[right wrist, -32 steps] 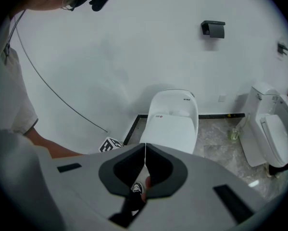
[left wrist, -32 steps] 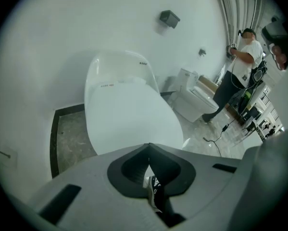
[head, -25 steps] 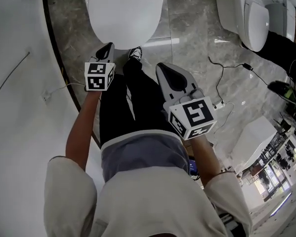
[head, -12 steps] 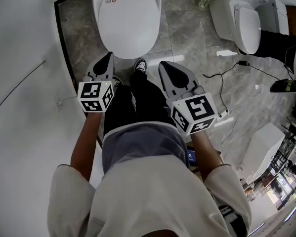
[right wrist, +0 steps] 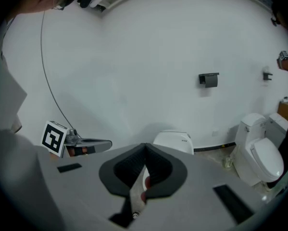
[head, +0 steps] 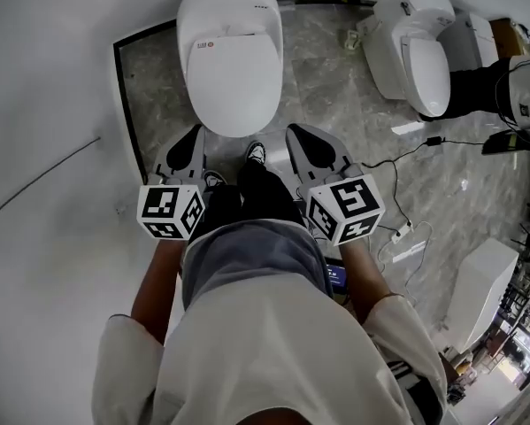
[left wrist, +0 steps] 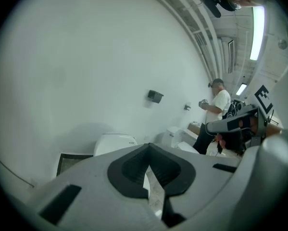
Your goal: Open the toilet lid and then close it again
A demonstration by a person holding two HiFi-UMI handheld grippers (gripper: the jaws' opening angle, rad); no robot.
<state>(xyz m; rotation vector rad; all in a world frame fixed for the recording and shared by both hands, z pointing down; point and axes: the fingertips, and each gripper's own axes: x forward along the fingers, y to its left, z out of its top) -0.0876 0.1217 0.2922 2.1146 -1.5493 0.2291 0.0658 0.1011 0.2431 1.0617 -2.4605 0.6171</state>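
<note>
The white wall (head: 52, 104) fills the left of my head view, and the grey marble floor (head: 326, 87) runs along its foot. The toilet (head: 227, 11) stands on that floor directly ahead of me, with its back to the wall. The toilet lid (head: 236, 82) lies flat over the bowl, fully closed. A second toilet (head: 415, 51) stands to the right of the first, well apart from it, with its lid also down. I hold both tools level with each other in front of my waist, pointing toward the toilet and touching nothing. The left gripper (head: 194, 131) has its jaws pressed together at the tips, with nothing between them. Its own view confirms this (left wrist: 148, 146). The right gripper (head: 293, 131) likewise has its jaws closed tip to tip and carries nothing (right wrist: 144, 146). A black cable (head: 397, 158) trails across the floor on my right. A small dark fitting (right wrist: 208, 79) is fixed to the wall between the two toilets.
</note>
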